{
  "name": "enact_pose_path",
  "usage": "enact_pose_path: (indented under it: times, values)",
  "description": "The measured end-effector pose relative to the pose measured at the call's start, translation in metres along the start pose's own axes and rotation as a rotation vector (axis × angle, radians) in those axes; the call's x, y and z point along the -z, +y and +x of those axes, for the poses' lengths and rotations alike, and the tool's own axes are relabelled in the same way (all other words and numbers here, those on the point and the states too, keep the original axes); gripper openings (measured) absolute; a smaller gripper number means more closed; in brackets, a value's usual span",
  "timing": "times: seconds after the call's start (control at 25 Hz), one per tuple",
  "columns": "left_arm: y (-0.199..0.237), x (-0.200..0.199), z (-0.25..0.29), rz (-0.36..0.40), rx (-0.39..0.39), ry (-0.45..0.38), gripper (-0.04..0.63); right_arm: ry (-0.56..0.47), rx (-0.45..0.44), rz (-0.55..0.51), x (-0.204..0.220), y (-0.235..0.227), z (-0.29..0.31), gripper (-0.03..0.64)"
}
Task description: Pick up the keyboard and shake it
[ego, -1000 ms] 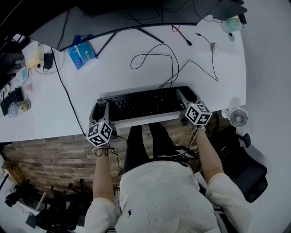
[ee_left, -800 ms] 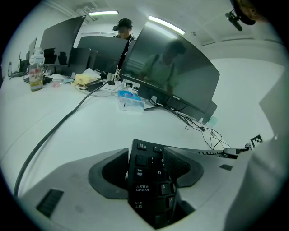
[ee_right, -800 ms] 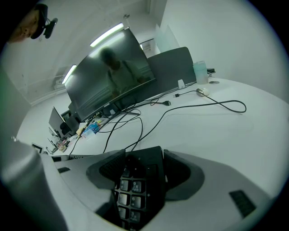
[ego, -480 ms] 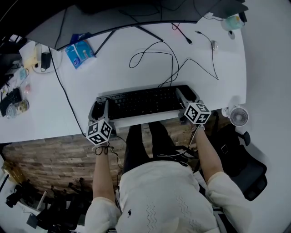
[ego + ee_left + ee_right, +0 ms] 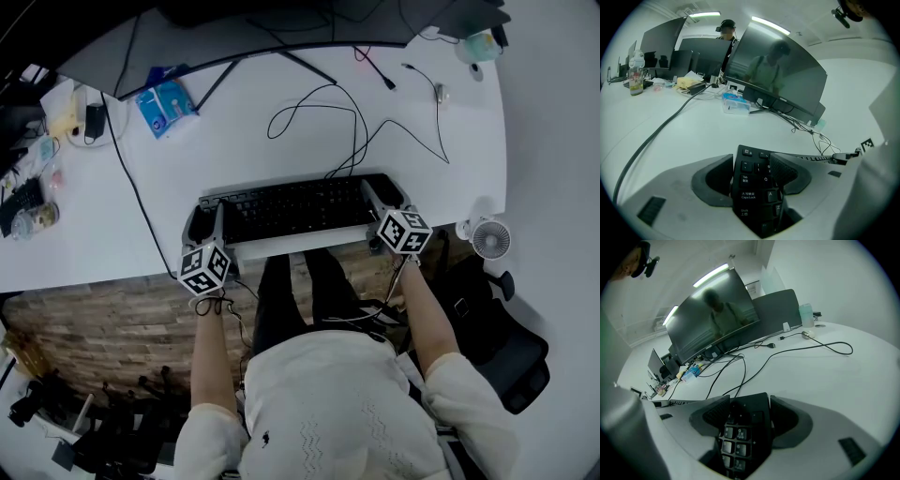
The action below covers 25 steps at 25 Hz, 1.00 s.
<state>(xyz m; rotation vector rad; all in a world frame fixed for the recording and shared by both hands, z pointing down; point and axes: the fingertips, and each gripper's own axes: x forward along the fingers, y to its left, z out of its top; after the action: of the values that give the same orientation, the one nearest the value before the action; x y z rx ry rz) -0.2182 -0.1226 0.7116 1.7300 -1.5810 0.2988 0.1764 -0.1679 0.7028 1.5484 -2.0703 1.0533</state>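
White bench [image 5: 84, 234] under a curved dark monitor [image 5: 778, 79]; the keyboard [image 5: 292, 211] lies along its near edge.
Our left tongs [image 5: 752, 173] pinch the keyboard's Caps Lock end and our right tongs [image 5: 745, 420] pinch its number-pad end. Each bites only a narrow strip, so we judge that hard shaking could twist it loose, and the black cable [image 5: 356, 141] looping behind could snag.

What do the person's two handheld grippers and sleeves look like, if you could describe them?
The left gripper and right gripper match: pale grey bodies, dark textured jaw pads, and a cube of black-and-white square markers on each. The person wears a white knitted sweater with sleeves pushed up near the elbows.
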Motion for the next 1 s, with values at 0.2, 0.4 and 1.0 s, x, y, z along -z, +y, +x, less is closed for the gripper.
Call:
enact_pose_path:
  times: [0.2,0.4,1.0]
  values:
    - [0.001,-0.001,-0.001,-0.010,0.009,0.008,0.234,0.025,0.006,-0.021,0.003,0.001,-0.001,0.308]
    - [0.006,-0.001,-0.007,-0.013,0.003,0.003,0.256,0.021,-0.004,-0.012,0.004,0.003,-0.007,0.322]
    - [-0.023,-0.013,-0.051,0.084,0.030,-0.058,0.046,-0.117,-0.048,-0.027,-0.029,0.036,-0.055,0.098]
